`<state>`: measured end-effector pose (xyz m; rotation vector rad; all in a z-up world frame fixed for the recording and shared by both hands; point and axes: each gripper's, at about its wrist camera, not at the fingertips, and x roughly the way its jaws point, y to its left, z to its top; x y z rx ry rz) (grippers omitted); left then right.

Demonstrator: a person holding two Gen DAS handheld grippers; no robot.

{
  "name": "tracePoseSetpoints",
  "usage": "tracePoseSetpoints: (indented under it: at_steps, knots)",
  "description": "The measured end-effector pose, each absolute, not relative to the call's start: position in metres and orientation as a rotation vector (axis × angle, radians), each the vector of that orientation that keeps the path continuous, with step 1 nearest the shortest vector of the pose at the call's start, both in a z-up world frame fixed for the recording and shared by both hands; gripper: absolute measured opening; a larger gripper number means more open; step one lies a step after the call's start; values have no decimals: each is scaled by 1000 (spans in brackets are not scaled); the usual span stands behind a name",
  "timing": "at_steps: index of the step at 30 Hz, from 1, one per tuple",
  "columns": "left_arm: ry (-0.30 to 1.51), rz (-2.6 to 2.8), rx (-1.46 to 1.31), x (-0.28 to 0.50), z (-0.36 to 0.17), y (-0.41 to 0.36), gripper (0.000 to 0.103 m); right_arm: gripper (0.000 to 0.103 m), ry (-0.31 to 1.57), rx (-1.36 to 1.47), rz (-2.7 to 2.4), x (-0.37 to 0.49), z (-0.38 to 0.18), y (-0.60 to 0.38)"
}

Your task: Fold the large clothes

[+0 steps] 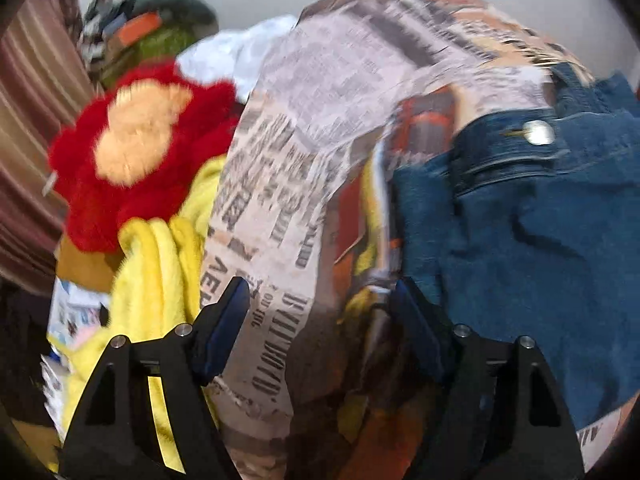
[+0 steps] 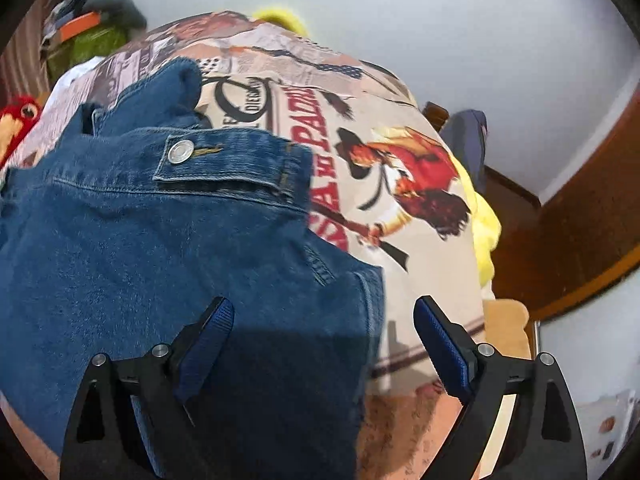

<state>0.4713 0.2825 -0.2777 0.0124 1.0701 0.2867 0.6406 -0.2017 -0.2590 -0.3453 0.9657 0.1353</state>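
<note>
At the far left of the pile, seen from your left wrist, a red plush toy (image 1: 132, 160) sits on top of yellow fleece (image 1: 160, 264), with a green toy (image 1: 160, 44) behind it and a striped cloth (image 1: 28, 120) at the edge. Moving right, the printed sheet (image 1: 280, 168) hangs or drapes in a rumpled fold straight ahead of your left gripper (image 1: 320, 300), whose jaws stand wide apart with the print between them but not pinched. Further right lies the denim jacket (image 1: 520, 220), its metal snap (image 1: 538, 133) facing up; this looks like the large garment to fold, and it rests bunched over the print, not spread flat. From your right wrist the same jacket (image 2: 160, 260) fills the left and middle, its right edge running between the jaws of your right gripper (image 2: 324, 328), which are also wide apart and holding nothing. To the right of that the print (image 2: 400, 184) shows a red figure, then more yellow fleece (image 2: 486, 232) and a wooden frame (image 2: 580, 220). The risk here is layering: if you close either gripper now you may catch the sheet along with the denim, or only the sheet, and drag the whole heap. The left view is blurred, so where the denim edge lies there is uncertain.
</note>
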Motion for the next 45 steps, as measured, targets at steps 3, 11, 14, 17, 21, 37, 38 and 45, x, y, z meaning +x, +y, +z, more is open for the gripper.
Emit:
tracePoseSetpoints:
  at_steps: [3, 11, 14, 17, 21, 37, 38, 45]
  knots:
    - [1014, 233, 19, 467, -255, 264, 76, 91, 943, -276, 164, 631, -240, -205]
    - [931, 25, 0, 471, -217, 194, 81, 91, 915, -129, 446, 591, -200, -145]
    - [925, -39, -15, 472, -216, 168, 88, 91, 960, -147, 554, 578, -207, -110]
    - [960, -72, -14, 474, -229, 153, 88, 91, 1025, -190, 607, 571, -227, -82]
    - [1058, -62, -13, 476, -264, 150, 88, 91, 1090, -319, 580, 563, -264, -64]
    - [1051, 152, -110, 435, -268, 224, 91, 92, 1056, -319, 403, 562, -259, -153]
    - [1049, 160, -122, 431, -268, 227, 91, 92, 1066, -295, 383, 562, -260, -162]
    - [1031, 210, -141, 408, -255, 231, 91, 92, 1065, -277, 344, 550, -246, -178]
